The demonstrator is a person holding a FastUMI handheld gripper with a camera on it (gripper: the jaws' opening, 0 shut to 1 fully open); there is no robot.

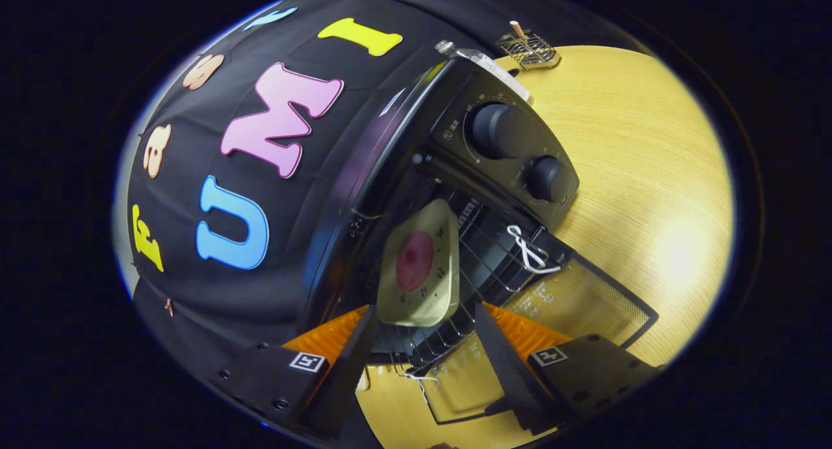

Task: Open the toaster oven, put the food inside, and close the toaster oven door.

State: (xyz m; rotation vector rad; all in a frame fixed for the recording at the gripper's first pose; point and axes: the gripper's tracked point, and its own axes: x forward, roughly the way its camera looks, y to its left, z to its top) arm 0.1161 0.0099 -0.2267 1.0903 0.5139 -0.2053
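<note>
Plate of food (419, 264) sits inside open toaster oven (455, 176); tool (426, 335) spread, empty

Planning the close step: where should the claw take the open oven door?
Take the oven door by its far free edge, where the white string loop is tied, coming from below. It hangs open, hinged at the oven. The open claw frames the plate.

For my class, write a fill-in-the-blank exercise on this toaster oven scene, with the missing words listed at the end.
1. The toaster oven door is ____.
2. The pale plate of food rests on the oven's wire ____.
3. The gripper is ____, its fingers either side of the plate's near edge.
4. The toaster oven stands on a ____ table.

Missing words: open; rack; open; wooden
</note>
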